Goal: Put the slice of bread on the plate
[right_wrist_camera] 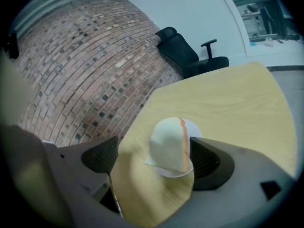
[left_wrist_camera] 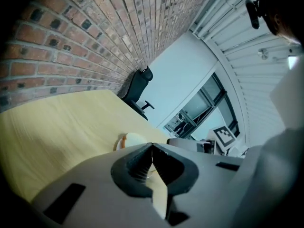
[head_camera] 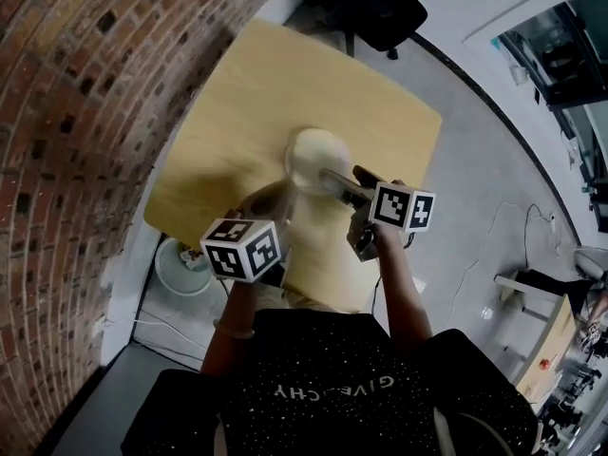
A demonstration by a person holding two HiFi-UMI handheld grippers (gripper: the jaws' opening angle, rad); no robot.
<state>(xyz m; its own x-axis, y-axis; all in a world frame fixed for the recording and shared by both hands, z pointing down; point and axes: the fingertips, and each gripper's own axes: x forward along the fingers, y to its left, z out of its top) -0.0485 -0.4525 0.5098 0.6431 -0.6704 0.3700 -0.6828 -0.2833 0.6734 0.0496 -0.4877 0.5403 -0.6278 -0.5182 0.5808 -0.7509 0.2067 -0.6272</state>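
Observation:
A pale slice of bread (right_wrist_camera: 167, 144) with a brown crust edge lies on a small white plate (right_wrist_camera: 194, 126) on the wooden table. My right gripper (right_wrist_camera: 153, 161) hovers just short of it with its jaws wide open. The pads (right_wrist_camera: 206, 163) do not touch the bread. From the head view, the bread (head_camera: 316, 155) sits mid-table, just beyond the right gripper (head_camera: 344, 180). My left gripper (left_wrist_camera: 152, 151) is shut with nothing between its tips, held back on the near left. Ahead of it, the bread (left_wrist_camera: 132, 139) and the right gripper's grey body (left_wrist_camera: 190, 144) show.
The light wooden table (head_camera: 285, 84) stands against a brick wall (head_camera: 76, 112). A black office chair (head_camera: 366, 8) stands at the table's far side. A white round object (head_camera: 185, 266) sits on the floor by the near left corner.

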